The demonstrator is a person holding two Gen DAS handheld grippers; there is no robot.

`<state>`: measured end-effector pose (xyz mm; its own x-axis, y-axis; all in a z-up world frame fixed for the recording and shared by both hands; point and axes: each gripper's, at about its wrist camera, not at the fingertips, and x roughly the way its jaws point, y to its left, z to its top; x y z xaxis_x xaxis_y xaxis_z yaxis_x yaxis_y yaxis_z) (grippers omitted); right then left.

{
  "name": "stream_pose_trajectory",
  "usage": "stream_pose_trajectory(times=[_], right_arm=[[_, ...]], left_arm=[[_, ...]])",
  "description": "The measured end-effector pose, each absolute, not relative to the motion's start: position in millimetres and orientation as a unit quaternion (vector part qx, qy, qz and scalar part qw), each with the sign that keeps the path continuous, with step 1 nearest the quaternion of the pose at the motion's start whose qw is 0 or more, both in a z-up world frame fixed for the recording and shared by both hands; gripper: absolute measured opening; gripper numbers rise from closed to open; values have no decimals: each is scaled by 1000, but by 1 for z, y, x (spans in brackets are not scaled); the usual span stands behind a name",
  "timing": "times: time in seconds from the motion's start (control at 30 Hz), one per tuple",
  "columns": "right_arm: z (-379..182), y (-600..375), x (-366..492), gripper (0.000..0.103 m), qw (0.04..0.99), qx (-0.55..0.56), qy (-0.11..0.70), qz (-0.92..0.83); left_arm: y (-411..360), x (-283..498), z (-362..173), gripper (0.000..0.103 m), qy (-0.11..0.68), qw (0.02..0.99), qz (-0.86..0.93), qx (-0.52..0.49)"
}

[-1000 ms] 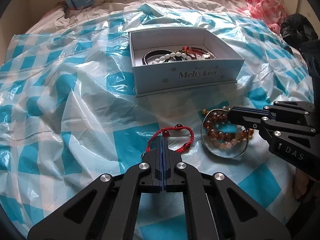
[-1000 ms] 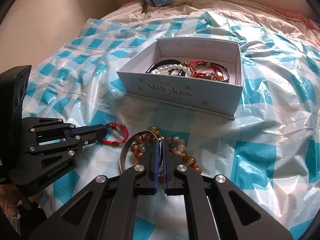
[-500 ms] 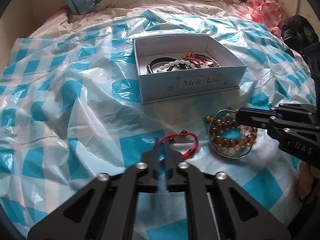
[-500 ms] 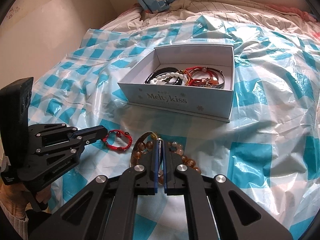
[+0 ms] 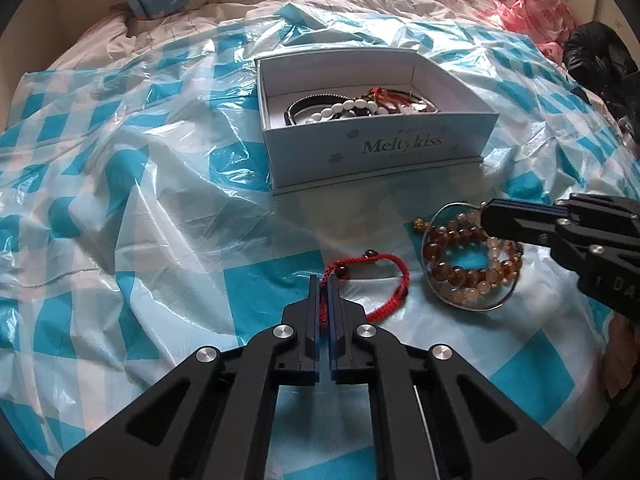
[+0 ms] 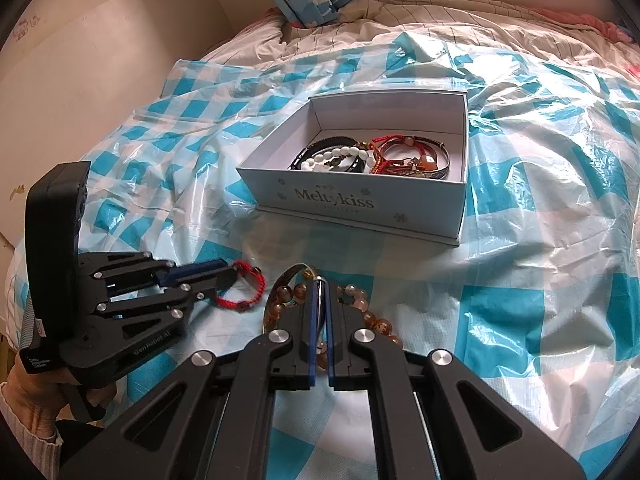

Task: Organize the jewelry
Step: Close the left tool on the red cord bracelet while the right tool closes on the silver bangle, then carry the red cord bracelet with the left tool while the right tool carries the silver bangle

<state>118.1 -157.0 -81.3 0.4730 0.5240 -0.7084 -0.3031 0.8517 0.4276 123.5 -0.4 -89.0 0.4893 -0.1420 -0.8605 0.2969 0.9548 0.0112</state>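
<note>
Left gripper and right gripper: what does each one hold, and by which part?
Left gripper: jaws shut on the red cord bracelet, on its cord near a dark bead. Right gripper: shut on the thin metal bangle, at its rim.

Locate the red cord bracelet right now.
The red cord bracelet lies on the blue-checked plastic sheet in front of the white box, left of the amber bead bracelets; the left gripper is shut on its cord.

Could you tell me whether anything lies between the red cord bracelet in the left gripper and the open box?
Nothing visible does. The left gripper is shut on the red cord bracelet, and only bare checked plastic sheet lies between it and the open box; the beaded bracelets sit off to the side.
</note>
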Motion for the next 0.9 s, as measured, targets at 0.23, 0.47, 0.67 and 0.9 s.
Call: stream_pose_trajectory(times=[0.23, 0.47, 0.67, 0.9], right_arm=[[-81, -160, 119, 4, 848, 131, 452, 244], [-80, -173, 118, 4, 843, 165, 449, 247], [-80, -183, 120, 4, 838, 194, 446, 247], [-78, -195, 117, 4, 832, 229, 435, 256]], left_arm=[[9, 117, -68, 2, 465, 872, -155, 14], [9, 115, -58, 2, 445, 881, -162, -5], [9, 113, -51, 2, 434, 885, -166, -11], [11, 110, -41, 2, 412, 894, -175, -28]])
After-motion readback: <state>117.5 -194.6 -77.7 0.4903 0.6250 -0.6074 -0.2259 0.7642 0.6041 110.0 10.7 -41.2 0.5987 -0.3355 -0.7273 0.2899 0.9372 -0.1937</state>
